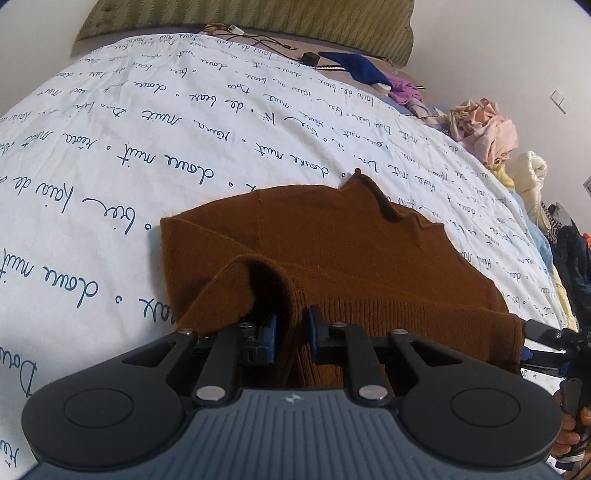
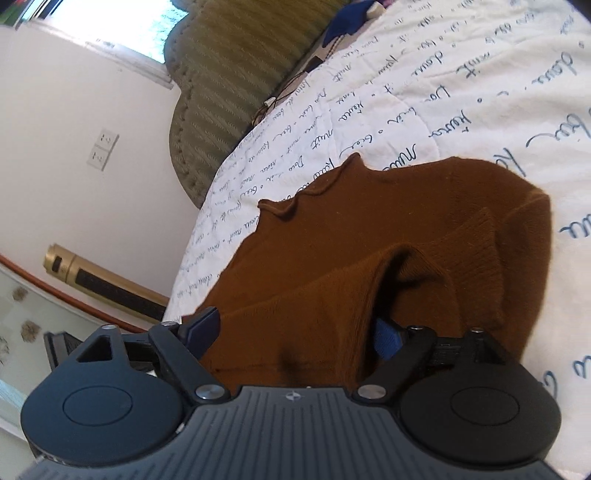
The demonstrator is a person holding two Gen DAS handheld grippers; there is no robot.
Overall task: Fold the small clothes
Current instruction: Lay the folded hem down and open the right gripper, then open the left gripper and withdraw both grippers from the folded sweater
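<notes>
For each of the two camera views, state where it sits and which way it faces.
Left wrist: on the left gripper, looking along its fingers across the brown sweater and bedspread toward the green headboard; a hand shows at the right edge.
Right wrist: on the right gripper, jaws wide, facing the same sweater; no hand shows.
Shared: sweater, bedspread, headboard.

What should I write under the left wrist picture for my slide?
Left gripper pinching the edge of a brown sweater on a white bedspread printed with handwriting.
</notes>
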